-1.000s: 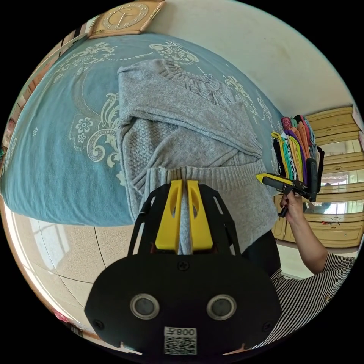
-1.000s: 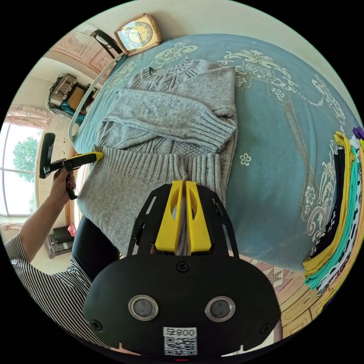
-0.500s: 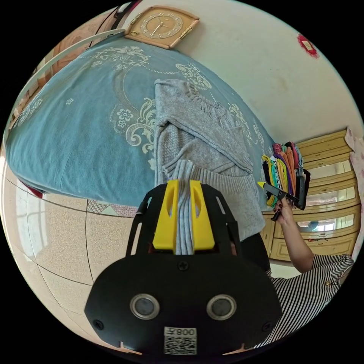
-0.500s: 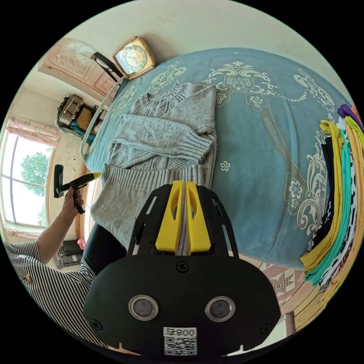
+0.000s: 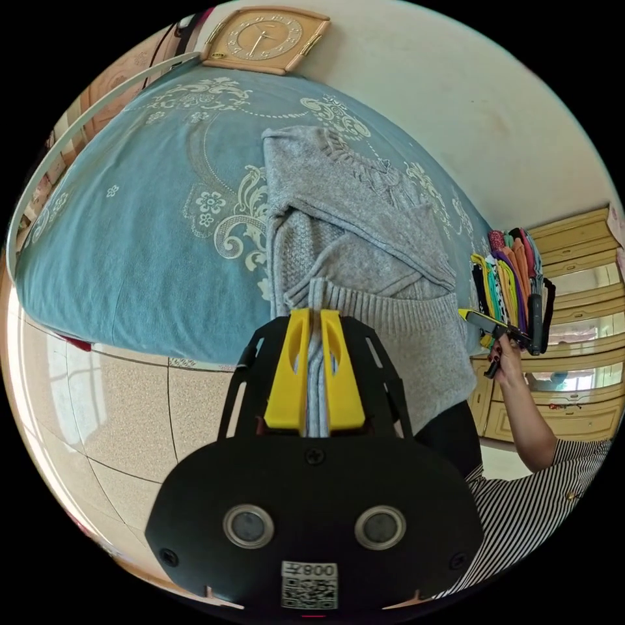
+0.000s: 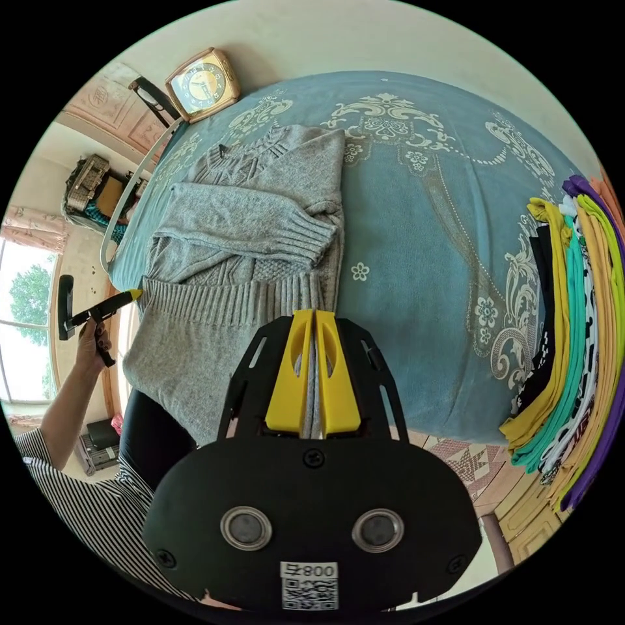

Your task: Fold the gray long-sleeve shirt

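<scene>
The gray long-sleeve shirt (image 5: 351, 221) (image 6: 247, 215) is a knit that lies on a blue patterned bedspread (image 5: 130, 215) (image 6: 430, 260), with both sleeves folded across its chest. Its ribbed hem hangs off the bed's near edge and is stretched between the two grippers. My left gripper (image 5: 311, 314) is shut on the hem's one corner, with cloth running down between its yellow jaws. My right gripper (image 6: 308, 314) is shut on the other corner in the same way. The right gripper (image 5: 467, 316) also shows from the side in the left gripper view, held by a hand. The left gripper (image 6: 132, 295) likewise shows in the right gripper view.
A stack of colourful folded clothes (image 6: 573, 312) (image 5: 504, 273) lies on the bed beside the shirt. A clock (image 5: 260, 36) (image 6: 198, 81) leans at the bed's far end. Below the bed edge is tiled floor (image 5: 97, 416). The person's striped sleeve (image 5: 534, 501) and wooden cabinets (image 5: 573, 260) are close by.
Both views have swung and tilted with the hands. The hem stays pinched in both grippers and stretched between them; the shirt on the bed keeps its shape.
</scene>
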Available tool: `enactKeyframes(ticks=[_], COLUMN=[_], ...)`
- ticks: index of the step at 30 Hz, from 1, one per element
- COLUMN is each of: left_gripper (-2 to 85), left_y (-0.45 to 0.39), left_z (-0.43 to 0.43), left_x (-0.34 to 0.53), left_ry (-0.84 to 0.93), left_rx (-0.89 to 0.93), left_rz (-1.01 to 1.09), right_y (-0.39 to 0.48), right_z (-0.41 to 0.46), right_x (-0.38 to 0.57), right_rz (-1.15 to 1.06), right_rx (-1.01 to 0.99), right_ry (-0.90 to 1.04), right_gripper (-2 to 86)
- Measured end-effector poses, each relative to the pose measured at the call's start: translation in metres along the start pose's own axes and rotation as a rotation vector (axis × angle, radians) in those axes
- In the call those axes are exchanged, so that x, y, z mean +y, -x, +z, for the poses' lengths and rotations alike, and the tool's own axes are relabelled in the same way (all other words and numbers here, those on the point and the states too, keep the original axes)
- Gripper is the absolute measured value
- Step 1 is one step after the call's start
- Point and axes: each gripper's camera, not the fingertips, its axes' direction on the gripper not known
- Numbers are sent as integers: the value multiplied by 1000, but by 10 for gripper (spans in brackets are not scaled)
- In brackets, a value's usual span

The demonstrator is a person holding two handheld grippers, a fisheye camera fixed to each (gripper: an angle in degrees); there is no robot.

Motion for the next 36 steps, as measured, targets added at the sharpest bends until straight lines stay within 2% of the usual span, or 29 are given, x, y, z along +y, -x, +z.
enactKeyframes(ticks=[6, 12, 15, 20, 23, 29, 36], left_gripper=[26, 22, 20, 21, 21, 15, 4], left_y=[-6, 0, 5, 6, -6, -25, -19], left_z=[-20, 3, 3, -16, -19, 22, 27], left_x=[2, -2, 0, 15, 21, 11, 7], left_ry=[-59, 29, 10, -106, -140, 17, 32], left_rx=[-35, -93, -49, -25, 34, -47, -49], left_rz=[32, 0, -29, -59, 1, 73, 84], right_y=[3, -2, -3, -2, 7, 24, 29], right_z=[-19, -11, -3, -16, -22, 23, 28], right_x=[9, 11, 11, 24, 27, 8, 7], right_rz=[-14, 12, 20, 49, 29, 1, 6], right_rx=[58, 31, 30, 30, -23, -25, 40], right_ry=[-60, -54, -34, -114, -155, -31, -32], right_gripper=[0, 0, 0, 3, 11, 27, 7])
